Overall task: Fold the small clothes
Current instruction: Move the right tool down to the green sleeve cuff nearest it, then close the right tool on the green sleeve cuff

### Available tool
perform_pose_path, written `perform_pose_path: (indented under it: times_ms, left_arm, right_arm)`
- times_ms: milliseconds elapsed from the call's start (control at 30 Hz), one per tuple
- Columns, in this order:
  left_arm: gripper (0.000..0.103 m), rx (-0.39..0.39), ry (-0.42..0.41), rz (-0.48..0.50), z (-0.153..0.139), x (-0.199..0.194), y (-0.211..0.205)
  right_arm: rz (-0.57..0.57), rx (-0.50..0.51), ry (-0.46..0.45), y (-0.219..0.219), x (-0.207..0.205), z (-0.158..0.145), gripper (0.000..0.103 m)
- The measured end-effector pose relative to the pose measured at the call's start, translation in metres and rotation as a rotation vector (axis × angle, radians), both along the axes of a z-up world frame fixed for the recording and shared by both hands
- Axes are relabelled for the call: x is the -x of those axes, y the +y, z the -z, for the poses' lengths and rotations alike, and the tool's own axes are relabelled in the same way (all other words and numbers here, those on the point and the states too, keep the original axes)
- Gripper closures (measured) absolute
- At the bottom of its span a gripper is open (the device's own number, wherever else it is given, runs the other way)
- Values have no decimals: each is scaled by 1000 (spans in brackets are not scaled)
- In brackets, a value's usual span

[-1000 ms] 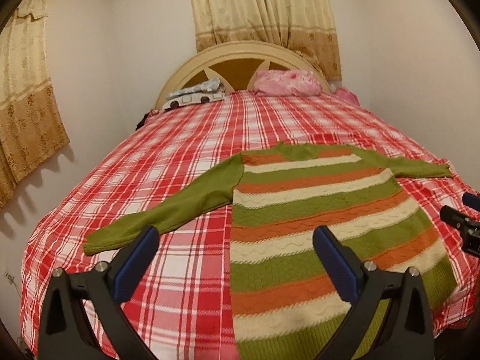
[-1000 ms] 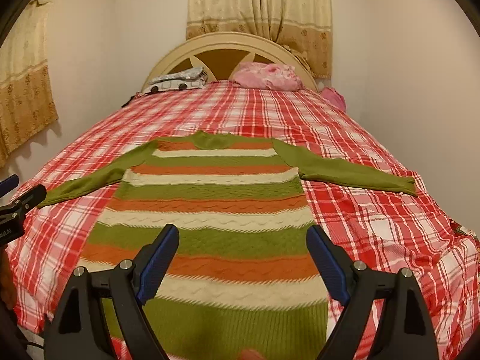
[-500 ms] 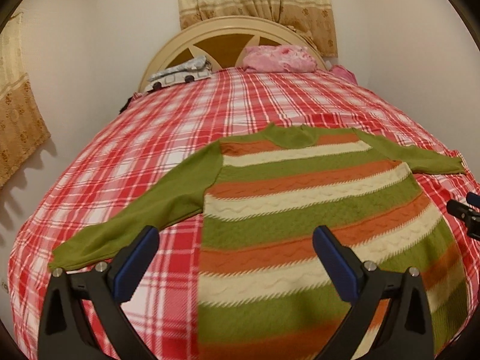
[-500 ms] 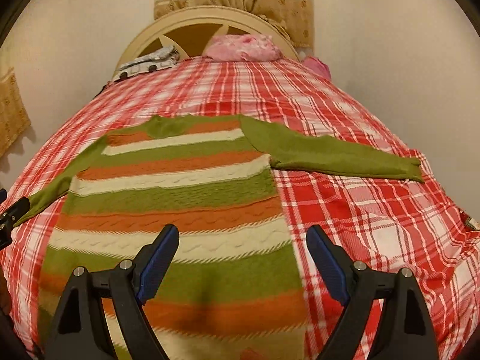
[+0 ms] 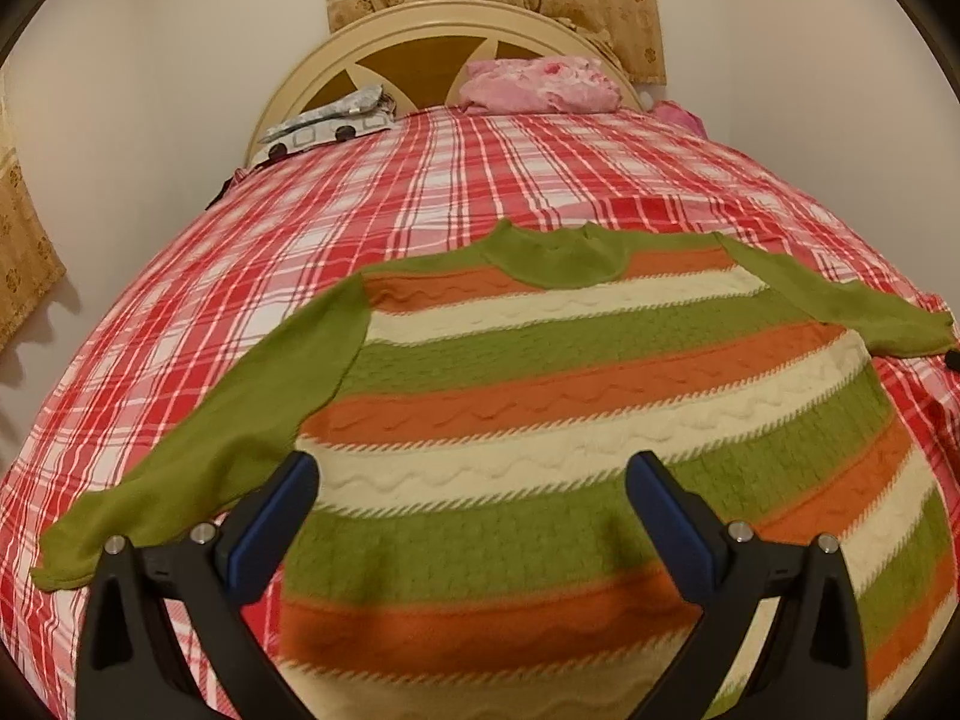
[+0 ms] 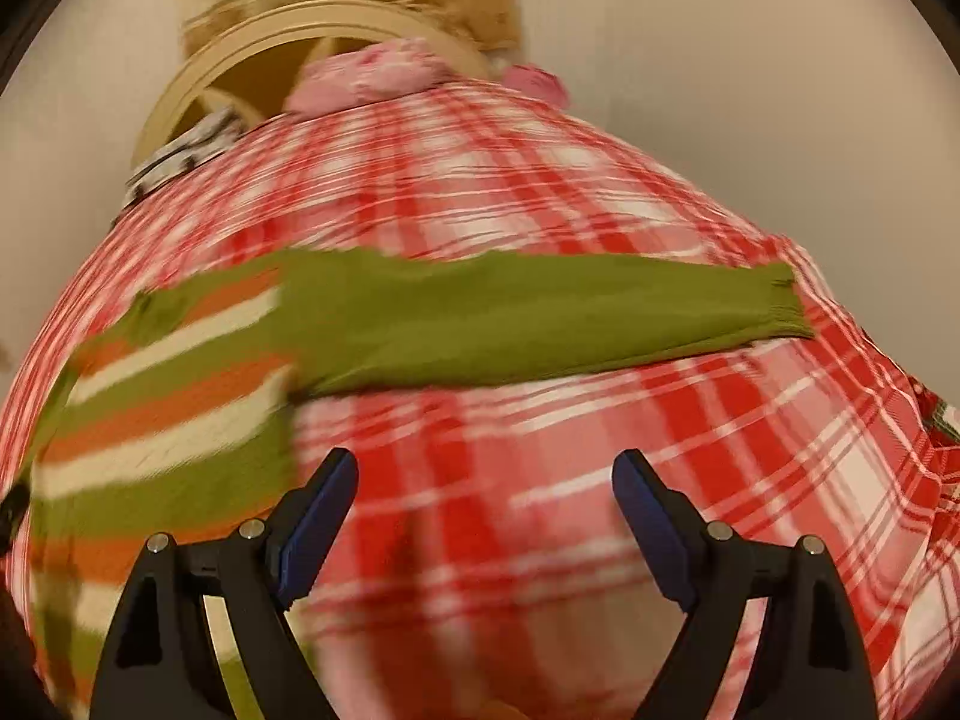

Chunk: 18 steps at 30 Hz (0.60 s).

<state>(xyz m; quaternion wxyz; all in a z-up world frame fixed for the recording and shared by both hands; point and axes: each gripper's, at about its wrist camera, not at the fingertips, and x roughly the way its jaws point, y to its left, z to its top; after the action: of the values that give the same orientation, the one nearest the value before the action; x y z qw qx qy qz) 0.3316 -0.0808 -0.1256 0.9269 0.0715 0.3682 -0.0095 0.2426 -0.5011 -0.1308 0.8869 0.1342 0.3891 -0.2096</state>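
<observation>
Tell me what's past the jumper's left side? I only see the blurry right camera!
Observer: The left sleeve lies flat, stretched out over the checked bedcover.
Operator: Is my left gripper holding it?
Observer: No, the left gripper is open, over the jumper's striped front.
Operator: Is the neck folded?
Observer: No, the green collar lies flat, pointing at the headboard.
</observation>
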Motion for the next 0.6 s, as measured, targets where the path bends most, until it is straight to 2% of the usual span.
perform_pose_path:
  times_ms: [300,500,600]
  left_arm:
    - [0,-13,17,0,7,-13,-9]
    - [0,-30,10,9,6,-17,-15]
    - [0,-31,14,12,7,-19,-17]
  right_arm:
    - [237,-113,-7,-126,12,20,17]
    - [376,-287,-69,-192,27,32,33]
    - [410,-325,-105,-208,27,35,43]
